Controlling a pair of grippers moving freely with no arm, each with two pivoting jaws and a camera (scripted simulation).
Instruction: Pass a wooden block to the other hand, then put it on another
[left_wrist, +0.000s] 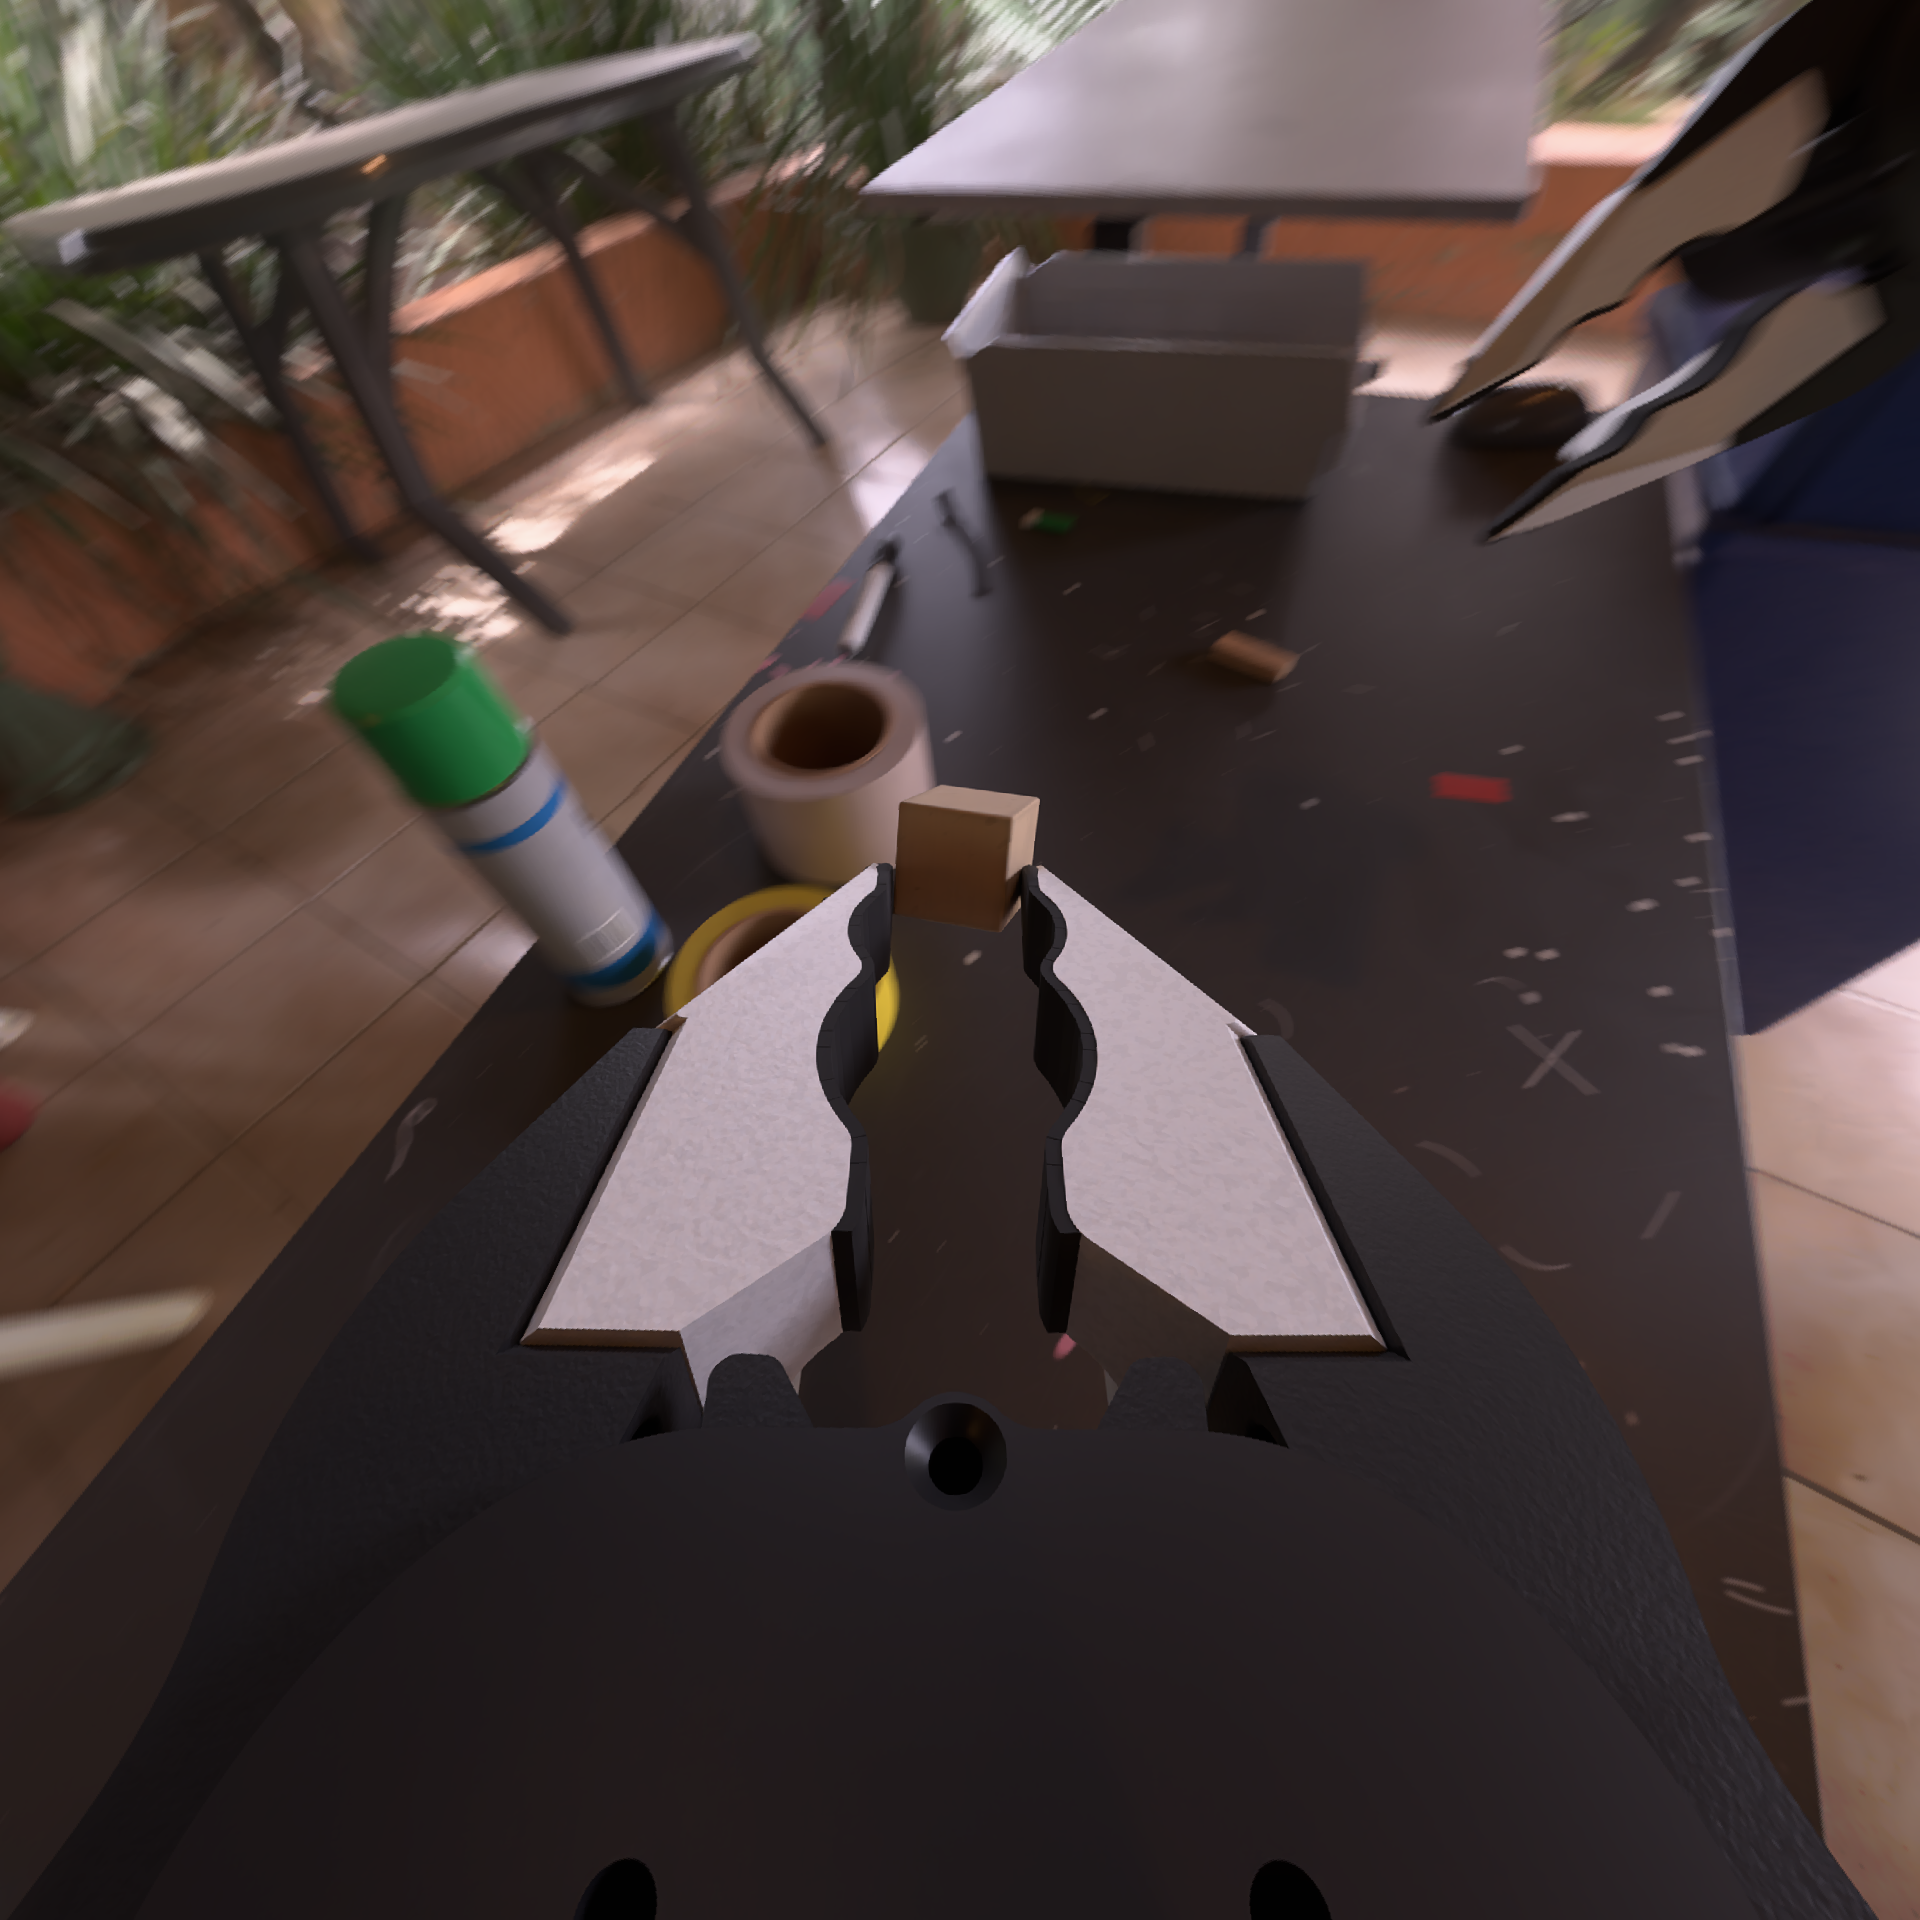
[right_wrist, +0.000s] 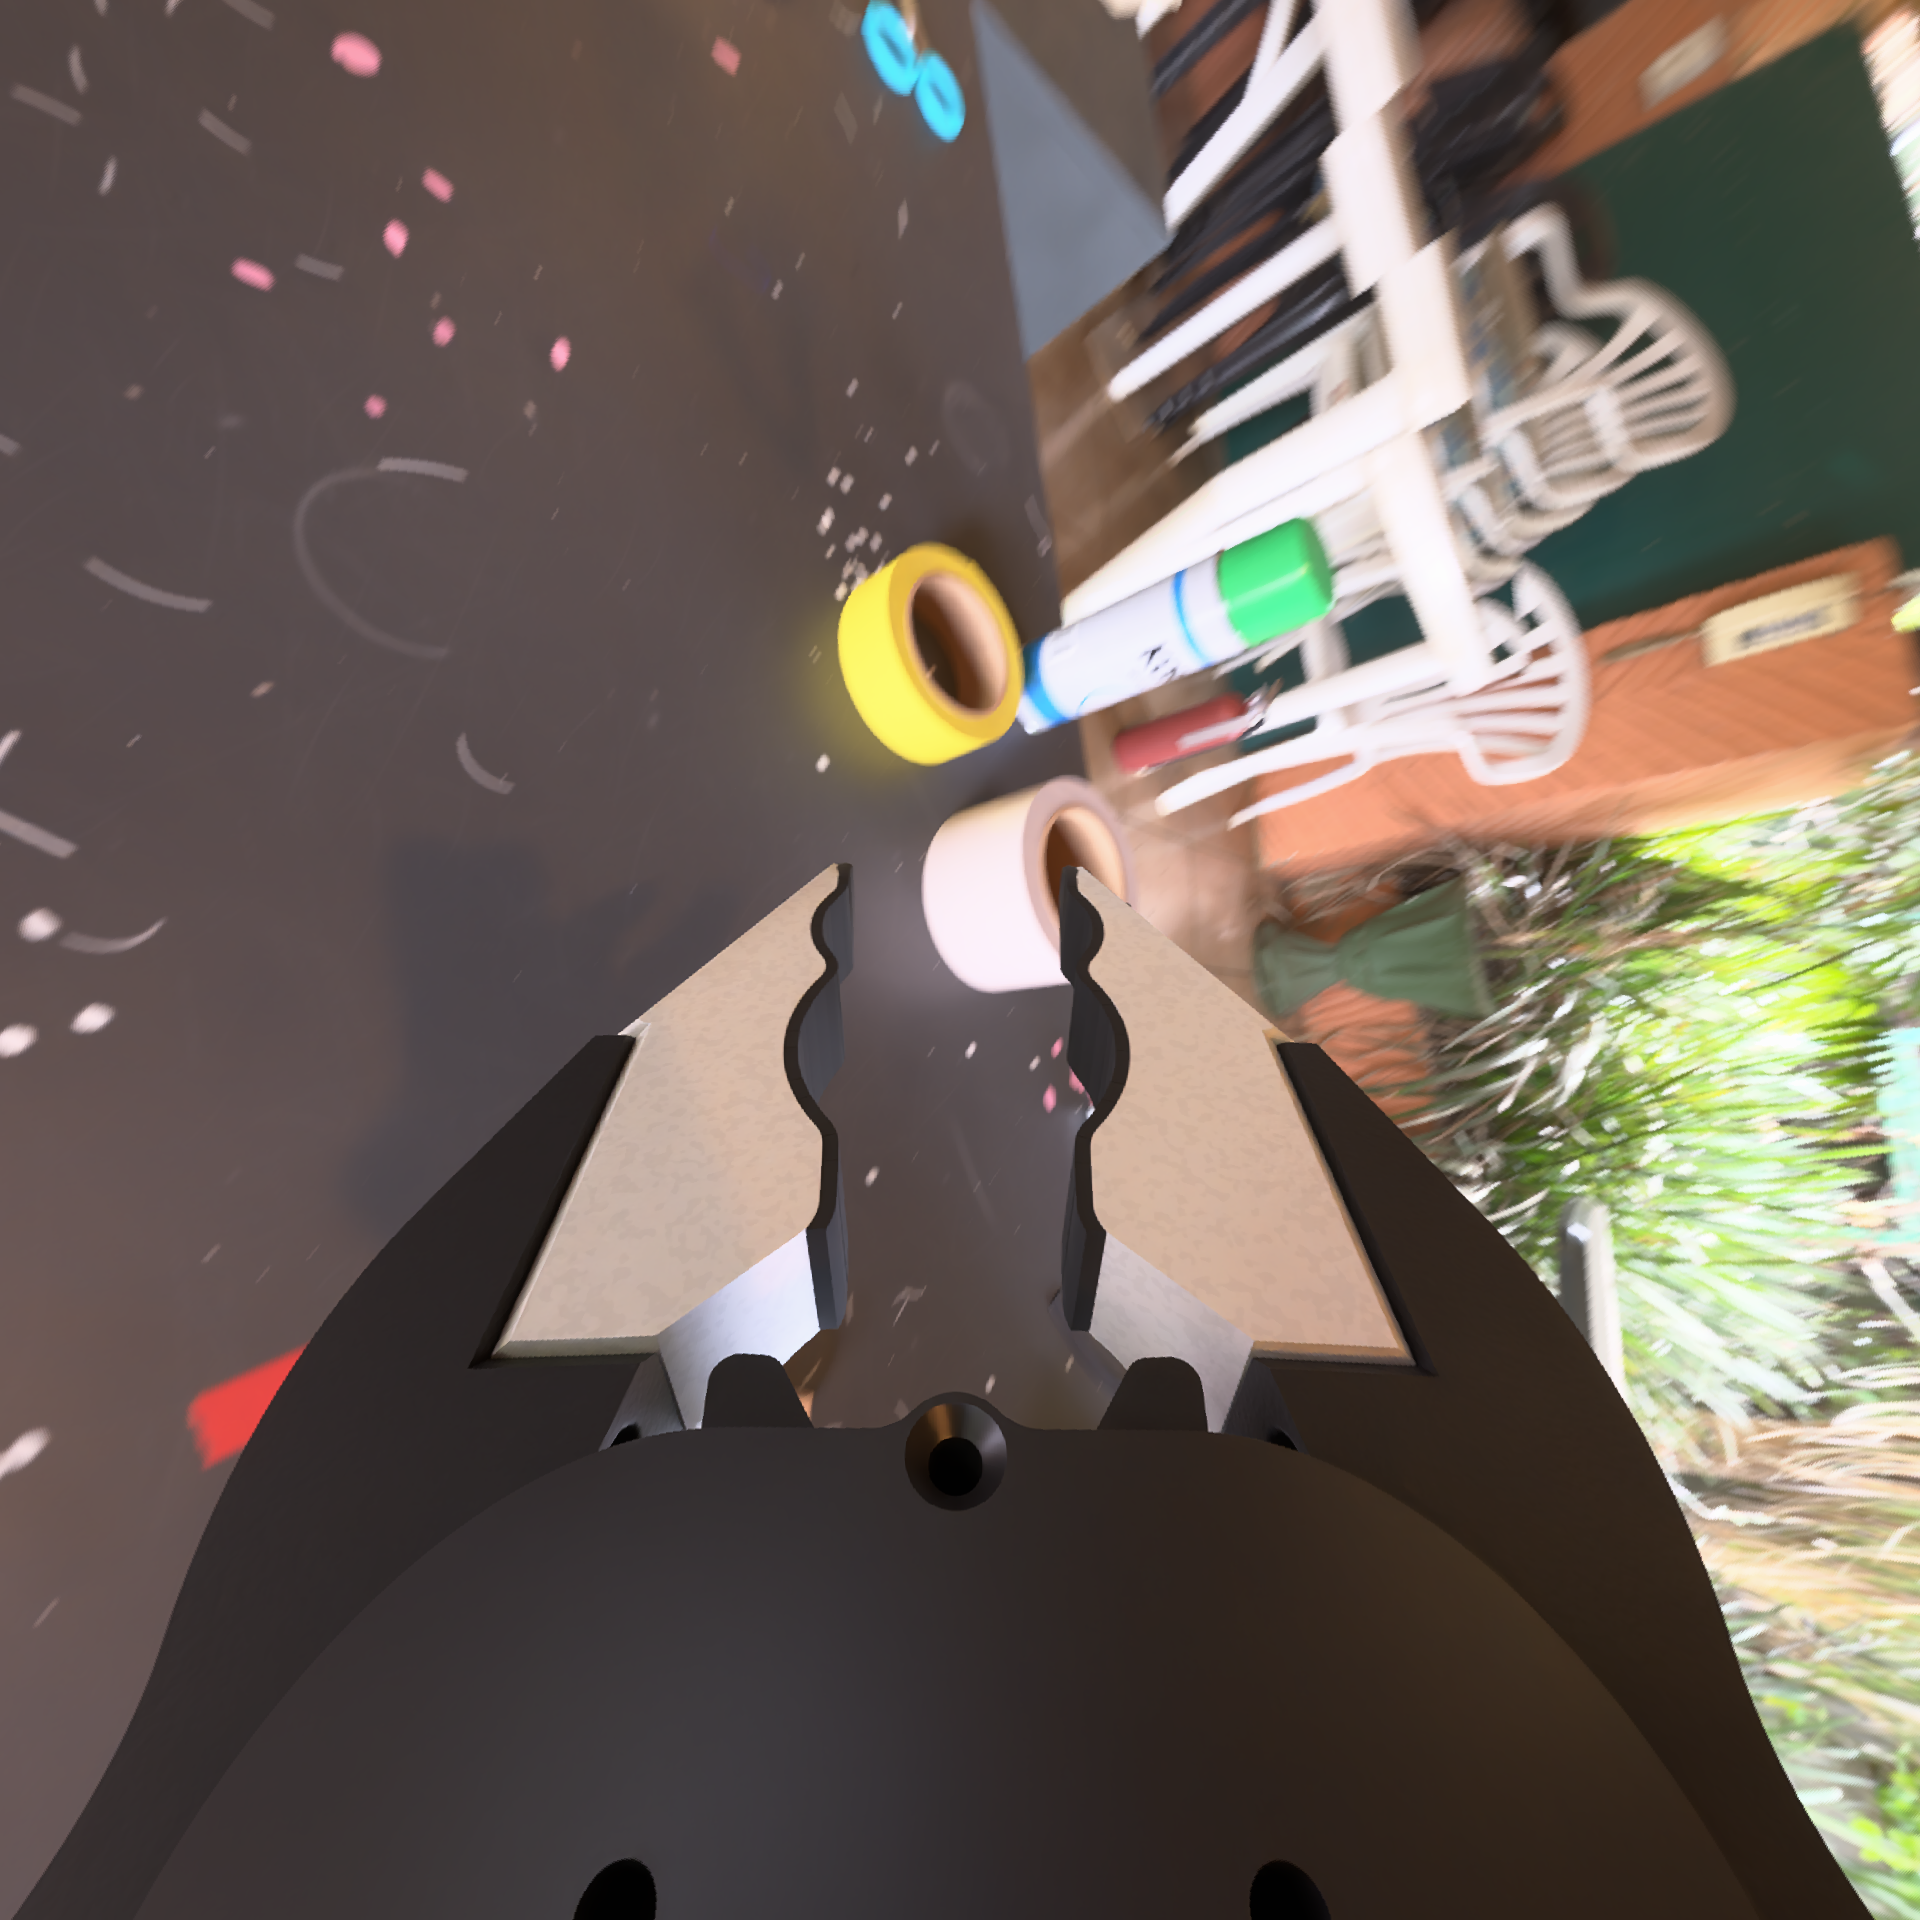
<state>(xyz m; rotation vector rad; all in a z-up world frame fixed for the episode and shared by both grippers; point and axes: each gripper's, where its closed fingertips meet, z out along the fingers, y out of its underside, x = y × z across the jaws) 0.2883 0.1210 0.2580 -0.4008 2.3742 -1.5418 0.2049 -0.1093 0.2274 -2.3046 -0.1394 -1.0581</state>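
Pinching a wooden block (left_wrist: 964, 860) at their very tips, the left gripper (left_wrist: 956, 896) fingers are closed on it, holding it above the dark bench (left_wrist: 1299, 935). A second block (left_wrist: 1254, 656) lies farther off on the bench, well apart, short of a cardboard box (left_wrist: 1158, 379) at the far end. The right gripper (right_wrist: 954, 881) hangs at the far right with its fingers parted and nothing between them. On the left stand a white tape roll (left_wrist: 826, 767), a yellow tape roll (left_wrist: 727, 940) and a green-capped glue stick (left_wrist: 499, 810).
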